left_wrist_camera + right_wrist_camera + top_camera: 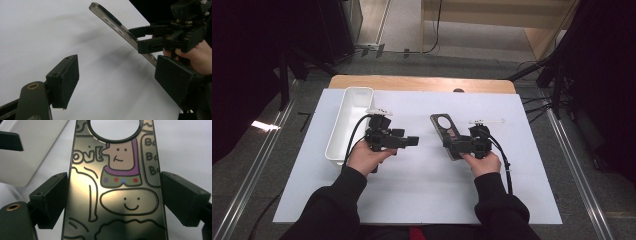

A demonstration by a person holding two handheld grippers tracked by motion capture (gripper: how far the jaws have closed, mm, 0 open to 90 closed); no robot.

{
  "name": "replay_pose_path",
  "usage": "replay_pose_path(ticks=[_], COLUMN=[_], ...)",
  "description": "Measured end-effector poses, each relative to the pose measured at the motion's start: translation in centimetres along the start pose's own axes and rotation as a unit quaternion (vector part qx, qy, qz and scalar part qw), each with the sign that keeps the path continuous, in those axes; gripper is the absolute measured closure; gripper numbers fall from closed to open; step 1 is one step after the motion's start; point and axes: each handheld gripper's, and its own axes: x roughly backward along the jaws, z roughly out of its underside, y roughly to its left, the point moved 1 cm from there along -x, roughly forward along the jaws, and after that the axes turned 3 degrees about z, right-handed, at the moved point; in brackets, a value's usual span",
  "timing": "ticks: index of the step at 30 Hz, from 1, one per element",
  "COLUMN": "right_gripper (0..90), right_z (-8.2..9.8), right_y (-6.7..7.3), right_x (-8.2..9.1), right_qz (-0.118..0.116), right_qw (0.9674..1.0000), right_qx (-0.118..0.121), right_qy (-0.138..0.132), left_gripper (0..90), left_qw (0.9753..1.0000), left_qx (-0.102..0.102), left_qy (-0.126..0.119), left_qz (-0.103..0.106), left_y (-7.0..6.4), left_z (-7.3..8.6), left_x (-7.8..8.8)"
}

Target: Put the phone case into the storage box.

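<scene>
table (422, 83): brown wood, middle of frame | white sheet (422, 190): covers most of it | white bin (350, 120): left side of sheet

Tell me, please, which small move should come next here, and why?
Probably bring the left gripper across to the free end of the phone. The right gripper clamps the phone's edges and holds it tilted above the white sheet, while the left fingers stand open and apart from it.

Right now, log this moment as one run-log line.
right gripper: shut on phone, lifted at a tilt | left gripper: open, nothing between pads, facing phone | white bin: far left on mat
</scene>
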Motion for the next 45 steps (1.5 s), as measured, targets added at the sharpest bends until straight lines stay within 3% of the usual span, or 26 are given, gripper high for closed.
replay_pose_path(ticks=[5, 14, 18, 28, 40, 45], right_gripper=[10.8, 10.8, 10.8, 10.8, 10.8, 10.8], right_z=[0.3, 1.2, 1.4, 2.1, 2.8, 2.9], right_y=[0.7, 1.1, 1.5, 2.3, 2.6, 2.7], right_x=[-0.1, 0.0, 0.2, 0.0, -0.2, -0.2], right_qz=[0.004, 0.003, 0.004, 0.002, -0.004, -0.005], right_qw=[0.9999, 0.9994, 0.9990, 0.9981, 0.9969, 0.9964], right_qx=[-0.001, -0.018, -0.022, -0.028, -0.039, -0.038], right_qy=[-0.010, -0.030, -0.040, -0.056, -0.068, -0.076], left_gripper=[22.4, 22.4, 22.5, 22.4, 22.5, 24.8], left_qw=[0.9998, 0.9996, 0.9994, 0.9997, 0.9993, 0.9991], left_qx=[-0.001, 0.000, -0.014, -0.002, 0.005, 0.018], left_qy=[-0.001, -0.002, -0.010, -0.007, 0.006, -0.003], left_qz=[-0.018, -0.027, -0.032, -0.022, -0.038, -0.039], left_y=[0.1, 0.0, -0.3, -0.7, -0.9, -0.6], left_z=[-0.4, -0.7, -1.0, -1.8, -2.9, -3.5], left_x=[-0.2, -0.9, -1.1, -2.2, -3.4, -3.5])
